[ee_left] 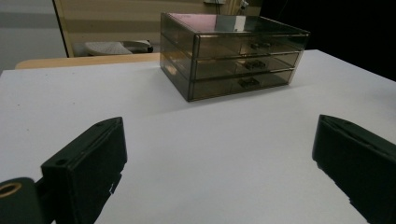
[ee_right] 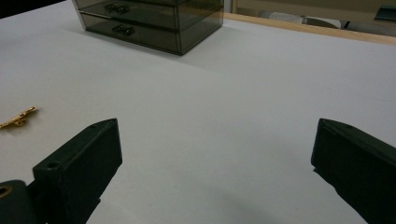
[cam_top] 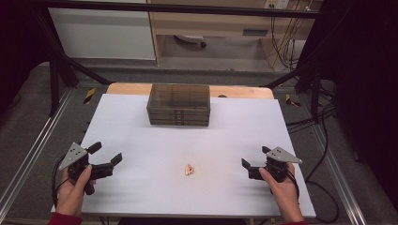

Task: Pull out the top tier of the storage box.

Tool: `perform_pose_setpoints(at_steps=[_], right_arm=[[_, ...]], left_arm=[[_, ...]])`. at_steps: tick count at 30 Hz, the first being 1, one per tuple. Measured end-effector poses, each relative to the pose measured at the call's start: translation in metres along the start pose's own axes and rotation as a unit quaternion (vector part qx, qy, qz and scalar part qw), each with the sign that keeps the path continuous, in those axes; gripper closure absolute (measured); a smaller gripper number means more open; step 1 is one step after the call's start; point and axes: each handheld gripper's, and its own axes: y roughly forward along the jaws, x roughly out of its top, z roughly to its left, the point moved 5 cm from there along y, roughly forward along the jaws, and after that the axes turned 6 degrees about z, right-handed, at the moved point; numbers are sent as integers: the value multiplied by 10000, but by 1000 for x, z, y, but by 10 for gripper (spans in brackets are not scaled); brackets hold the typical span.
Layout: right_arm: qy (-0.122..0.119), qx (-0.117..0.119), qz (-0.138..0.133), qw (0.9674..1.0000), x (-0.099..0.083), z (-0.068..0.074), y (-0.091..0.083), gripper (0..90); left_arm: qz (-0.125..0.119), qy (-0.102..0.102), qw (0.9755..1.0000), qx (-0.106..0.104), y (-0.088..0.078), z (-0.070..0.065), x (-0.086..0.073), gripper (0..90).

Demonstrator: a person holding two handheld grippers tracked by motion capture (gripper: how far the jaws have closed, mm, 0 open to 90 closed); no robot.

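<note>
Gold-coloured and small, a metal clip lies flat on the white table, near the front edge and about midway between the two sides. In the right gripper view the same clip shows as a thin gold bar lying at the far left of that picture, beyond the jaws. Nothing touches it.

To the right of the clip, well apart from it, the right gripper is held in the person's right hand just above the table. Its two black jaws stand wide open, with bare white table between them; the right gripper grips nothing.

To the left of the clip, also well apart, the left gripper is held in the person's left hand. Its jaws too stand wide open, and only white table lies between them in the left gripper view, where the left gripper points toward the far end of the table.

At the far end, centred between left and right, stands a smoky, see-through drawer box. From the left gripper view the drawer box shows three shallow drawers stacked one above another, each with a small dark handle, all pushed in.
</note>
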Motion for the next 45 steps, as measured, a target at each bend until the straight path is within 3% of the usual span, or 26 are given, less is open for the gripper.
perform_pose_setpoints(at_steps=[7,10,14,17,25,30,31,34,36,41,45], right_arm=[[-102,29,31,9999,0,5,0,29],[-112,27,10,9999,0,5,-1,30],[-143,16,-23,9999,3,9,-3,28],[-197,46,-29,9998,4,12,-3,28],[-187,75,41,9998,2,13,0,27],[-220,56,56,9997,2,14,0,26],[-195,65,51,9998,2,15,0,26],[-208,69,63,9997,2,17,1,26],[-247,89,70,9996,2,18,1,26],[-248,96,76,9996,3,19,3,26],[-249,124,91,9996,3,21,4,25]], left_arm=[[110,119,9999,-44,2,-8,0,35],[136,178,9997,58,3,-7,2,40],[210,122,9997,37,8,-6,3,53],[280,313,9989,187,12,-8,6,59],[279,648,9972,249,13,-21,10,55],[395,839,9950,376,18,-29,13,57],[365,1122,9920,451,20,-32,19,58],[327,1147,9919,441,22,-34,26,59],[312,1269,9902,502,23,-35,32,59],[323,1348,9891,501,28,-37,38,59],[365,1555,9860,470,36,-45,47,50]])
